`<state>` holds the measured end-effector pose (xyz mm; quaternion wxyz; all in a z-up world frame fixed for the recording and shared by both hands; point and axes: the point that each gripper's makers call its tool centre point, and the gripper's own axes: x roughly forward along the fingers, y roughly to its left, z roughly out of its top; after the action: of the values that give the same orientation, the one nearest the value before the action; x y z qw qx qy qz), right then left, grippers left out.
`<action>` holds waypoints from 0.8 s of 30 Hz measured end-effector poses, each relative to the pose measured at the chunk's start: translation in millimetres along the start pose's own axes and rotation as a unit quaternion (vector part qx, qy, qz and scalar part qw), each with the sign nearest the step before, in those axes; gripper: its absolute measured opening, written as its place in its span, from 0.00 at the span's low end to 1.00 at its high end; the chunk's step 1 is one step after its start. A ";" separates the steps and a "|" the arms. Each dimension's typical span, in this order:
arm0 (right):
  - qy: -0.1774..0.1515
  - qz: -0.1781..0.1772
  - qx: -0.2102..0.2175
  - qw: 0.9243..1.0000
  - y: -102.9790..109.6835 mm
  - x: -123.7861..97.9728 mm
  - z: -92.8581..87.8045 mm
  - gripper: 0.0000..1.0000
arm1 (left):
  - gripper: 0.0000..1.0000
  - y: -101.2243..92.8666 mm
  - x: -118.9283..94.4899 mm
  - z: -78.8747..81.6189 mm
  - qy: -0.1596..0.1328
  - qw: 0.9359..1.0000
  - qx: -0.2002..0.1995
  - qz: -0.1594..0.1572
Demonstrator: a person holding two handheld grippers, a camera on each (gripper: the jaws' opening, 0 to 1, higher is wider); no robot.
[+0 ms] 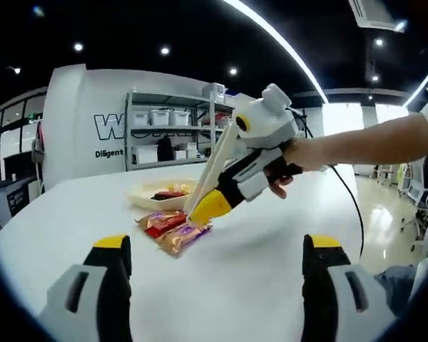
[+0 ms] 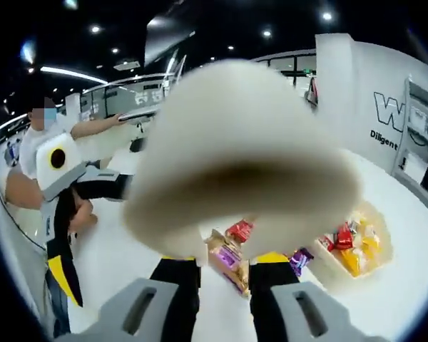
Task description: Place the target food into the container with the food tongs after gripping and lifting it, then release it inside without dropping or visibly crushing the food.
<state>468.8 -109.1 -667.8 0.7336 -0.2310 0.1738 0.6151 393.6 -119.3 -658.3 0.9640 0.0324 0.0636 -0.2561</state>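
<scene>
Above the snack packets (image 1: 172, 229), right claw (image 1: 208, 206) grips tongs (image 1: 215, 165).

Bright ceiling strips, fisheye-warped edges, tongs (image 2: 235, 157) blurred close to lens.

On the white surface (image 1: 271, 249), the right claw (image 1: 212, 205) holds cream plastic tongs (image 1: 212, 167) over shiny wrapped snacks (image 1: 172, 229), beside a shallow beige container (image 1: 144, 194).

One tongs (image 1: 212, 165), one container (image 1: 159, 193), roughly three loose snack packets (image 1: 172, 229) on one table (image 1: 271, 235)
</scene>
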 end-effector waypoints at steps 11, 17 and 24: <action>0.032 0.023 -0.058 0.998 -0.1 9.9 -6.7 0.20 | 0.99 -2.3 -1.5 -1.6 -0.008 1.000 -0.021 0.005; 0.048 0.043 -0.084 0.994 -8.4 13.3 -13.5 0.20 | 0.99 0.8 -0.6 -4.1 -0.011 0.999 -0.033 0.009; 0.074 0.034 -0.068 0.994 -16.2 17.6 -21.9 0.20 | 0.99 -1.8 1.9 -9.6 -0.003 1.000 -0.022 0.001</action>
<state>488.6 -109.0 -693.5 0.6800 -0.3193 0.1932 0.6311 393.3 -120.9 -668.2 0.9651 0.0105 0.0662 -0.2534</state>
